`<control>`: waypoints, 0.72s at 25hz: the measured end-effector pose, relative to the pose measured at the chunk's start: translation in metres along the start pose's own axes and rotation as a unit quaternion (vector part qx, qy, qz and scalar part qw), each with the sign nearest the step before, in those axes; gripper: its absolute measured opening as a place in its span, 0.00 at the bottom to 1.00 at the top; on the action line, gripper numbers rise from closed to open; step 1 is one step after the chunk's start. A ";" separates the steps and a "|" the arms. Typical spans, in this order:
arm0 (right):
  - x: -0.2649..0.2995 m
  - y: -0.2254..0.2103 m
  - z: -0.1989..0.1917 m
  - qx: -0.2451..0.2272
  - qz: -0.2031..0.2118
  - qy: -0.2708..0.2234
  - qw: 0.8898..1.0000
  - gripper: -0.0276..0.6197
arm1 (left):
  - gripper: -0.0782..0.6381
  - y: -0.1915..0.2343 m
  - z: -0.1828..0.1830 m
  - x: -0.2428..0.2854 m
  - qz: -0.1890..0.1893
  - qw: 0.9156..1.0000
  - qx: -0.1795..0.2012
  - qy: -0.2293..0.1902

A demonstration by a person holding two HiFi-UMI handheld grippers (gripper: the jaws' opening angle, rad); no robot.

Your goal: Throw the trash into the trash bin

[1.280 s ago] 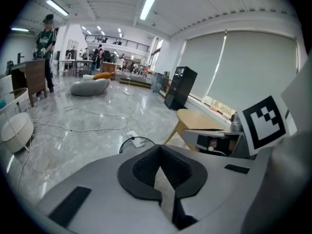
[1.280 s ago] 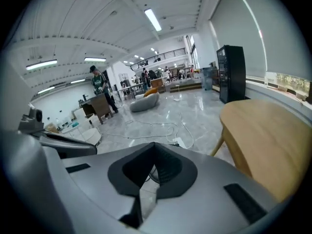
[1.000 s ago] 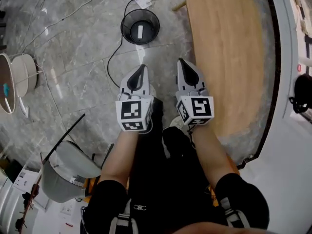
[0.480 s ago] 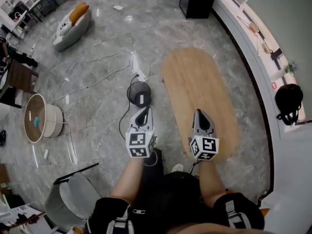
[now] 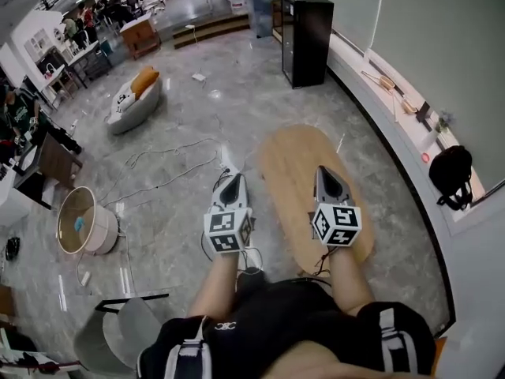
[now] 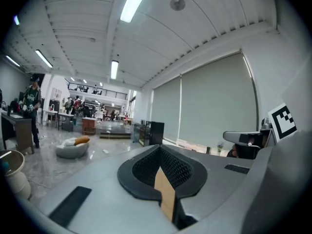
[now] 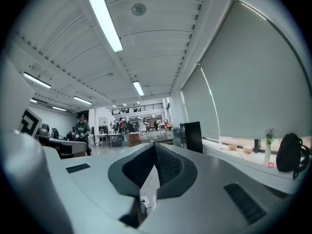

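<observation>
Head view, grippers: the left gripper [image 5: 231, 181] and right gripper [image 5: 328, 175] are held out side by side in front of the person, pointing level across the hall; the left one hangs over the floor just left of the wooden table [image 5: 292, 164], the right one over the table's near half
Head view, trash bin: none can be made out; the left gripper covers the floor just left of the table, and no trash shows on the table or near it
Head view, hazards: cables [image 5: 158, 184] trail over the floor left of the table, so any reach there wants a look down first
Left gripper view, jaws: closed to a point, aimed past the table at a black cabinet [image 6: 152, 132] beyond its far end; a tan sliver [image 6: 164, 191] sits in the seam, and whether it is a scrap or the jaw's lining cannot be told
Right gripper view, jaws: pressed together, with a pale sliver [image 7: 146, 189] in the seam that looks like the jaw's own face; a backpack [image 7: 291, 158] rests on the ledge right of the table
Step in hand: judged a pause with nothing plainly carried; either the job is finished or the next piece has yet to be found
Doing it well: find the bin and any remaining trash by eye first, tip both grippers down towards the floor beside the table, part the jaws before closing on a piece, and let go only directly over the bin's mouth
</observation>
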State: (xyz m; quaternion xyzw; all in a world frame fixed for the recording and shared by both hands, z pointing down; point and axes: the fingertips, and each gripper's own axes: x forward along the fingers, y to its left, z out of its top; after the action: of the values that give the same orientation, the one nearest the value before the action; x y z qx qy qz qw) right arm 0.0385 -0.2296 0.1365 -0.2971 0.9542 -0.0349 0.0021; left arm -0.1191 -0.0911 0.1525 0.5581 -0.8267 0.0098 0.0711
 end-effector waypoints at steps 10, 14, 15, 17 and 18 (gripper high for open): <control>-0.027 0.020 0.043 -0.029 0.015 -0.039 0.999 0.06 | 0.13 -0.009 0.047 -0.027 0.002 0.999 0.021 -0.047; -0.033 0.023 0.032 -0.028 0.015 -0.030 0.999 0.06 | 0.13 -0.002 0.036 -0.036 0.007 0.999 0.012 -0.038; -0.034 0.025 0.030 -0.027 0.015 -0.028 0.999 0.06 | 0.13 -0.002 0.033 -0.038 0.007 0.999 0.011 -0.034; -0.037 0.029 0.029 -0.028 0.015 -0.026 0.999 0.06 | 0.13 -0.002 0.029 -0.041 0.004 1.000 0.006 -0.025; -0.038 0.031 0.028 -0.030 0.016 -0.025 0.999 0.06 | 0.13 -0.002 0.027 -0.042 0.002 1.000 0.005 -0.023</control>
State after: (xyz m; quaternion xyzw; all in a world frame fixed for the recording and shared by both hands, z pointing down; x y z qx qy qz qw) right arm 0.0525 -0.1843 0.1063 -0.2826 0.9591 0.0018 0.0176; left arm -0.1045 -0.0558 0.1198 0.5570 -0.8290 0.0011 0.0498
